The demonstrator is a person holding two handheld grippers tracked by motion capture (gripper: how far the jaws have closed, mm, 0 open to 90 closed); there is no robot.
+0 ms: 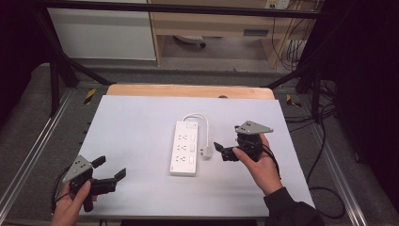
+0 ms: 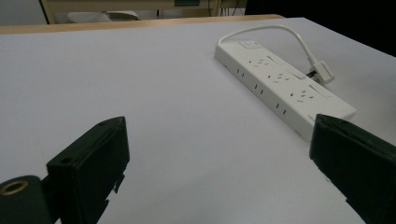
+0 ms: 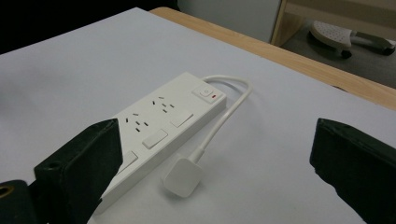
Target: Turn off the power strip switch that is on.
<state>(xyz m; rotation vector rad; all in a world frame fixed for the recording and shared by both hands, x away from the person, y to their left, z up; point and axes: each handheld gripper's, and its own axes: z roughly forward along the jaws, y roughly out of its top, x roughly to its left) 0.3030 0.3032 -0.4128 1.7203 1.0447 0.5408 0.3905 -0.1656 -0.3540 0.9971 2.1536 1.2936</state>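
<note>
At mid-table lies the strip, its plug on the sheet just beside it. The right gripper hovers near the plug, jaws wide; the left gripper waits well apart, also spread. Likely step: reaching for the plug, which calls for closing squarely across it.

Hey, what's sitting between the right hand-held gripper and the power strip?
The strip's white plug, lying on the table between the right hand-held gripper and the power strip, clearest in the high view.

Both grippers wide apart, empty
</note>
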